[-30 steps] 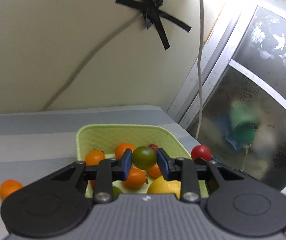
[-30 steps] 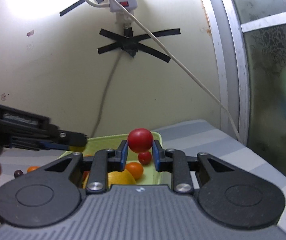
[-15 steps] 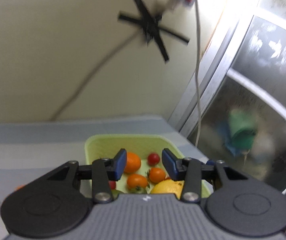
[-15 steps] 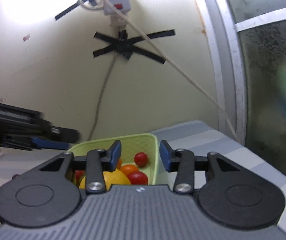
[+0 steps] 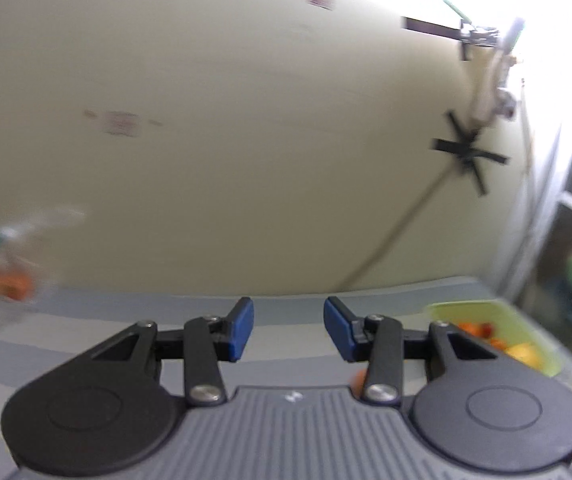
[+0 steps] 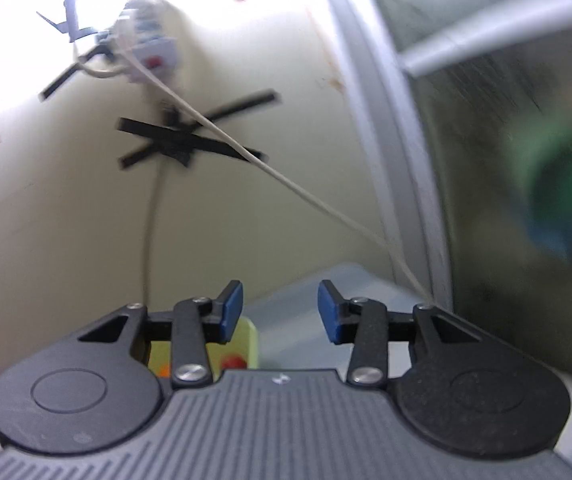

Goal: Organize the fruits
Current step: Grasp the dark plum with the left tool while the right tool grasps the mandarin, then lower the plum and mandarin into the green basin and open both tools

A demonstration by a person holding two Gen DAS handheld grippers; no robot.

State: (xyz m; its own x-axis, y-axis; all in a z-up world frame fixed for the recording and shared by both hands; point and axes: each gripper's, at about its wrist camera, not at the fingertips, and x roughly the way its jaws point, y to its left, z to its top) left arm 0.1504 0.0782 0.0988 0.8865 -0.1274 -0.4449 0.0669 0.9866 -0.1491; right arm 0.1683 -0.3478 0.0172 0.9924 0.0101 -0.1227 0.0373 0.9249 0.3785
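Both grippers, left (image 5: 288, 328) and right (image 6: 280, 310), have let go: their jaws stand apart with nothing between them; each held a tomato a second ago; the green basket (image 5: 526, 322) now sits off to the left gripper's right, apparently holding the dropped fruit; more fruit awaits.

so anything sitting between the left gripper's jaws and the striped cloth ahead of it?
Nothing visible. The left gripper is open and empty, with only bare striped tablecloth ahead. The green basket of fruit sits off to its right, out of the path.
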